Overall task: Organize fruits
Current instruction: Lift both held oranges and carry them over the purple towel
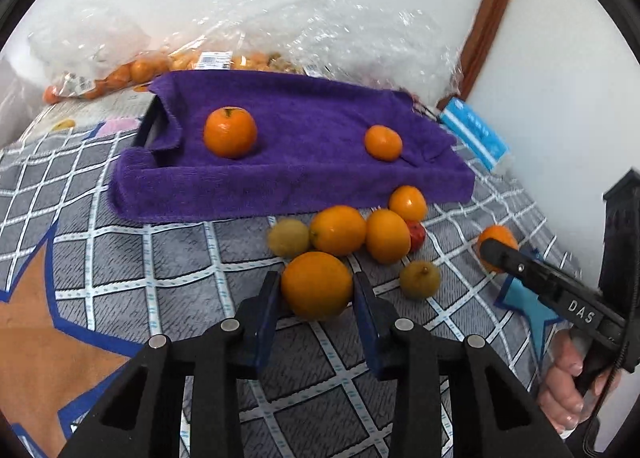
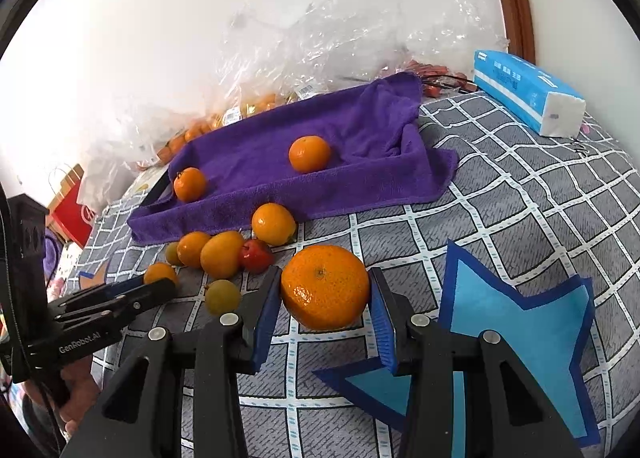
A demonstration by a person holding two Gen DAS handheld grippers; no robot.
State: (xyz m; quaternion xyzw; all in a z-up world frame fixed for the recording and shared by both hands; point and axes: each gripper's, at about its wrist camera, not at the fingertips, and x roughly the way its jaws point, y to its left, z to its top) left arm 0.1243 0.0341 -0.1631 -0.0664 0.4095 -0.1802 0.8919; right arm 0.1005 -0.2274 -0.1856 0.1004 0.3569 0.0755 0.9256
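While loose fruits (image 1: pixel 360 234) crowd nearby, both jaws apparently clasp oranges (image 1: pixel 316 284).

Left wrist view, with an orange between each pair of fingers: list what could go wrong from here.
1. The left gripper pinches its orange near the fingertips; round fruit may squirt out when lifted.
2. The loose fruit cluster lies just beyond it; a nudge could send pieces rolling across the quilt.
3. The purple towel tray already holds two oranges, and a dropped one may roll into them.
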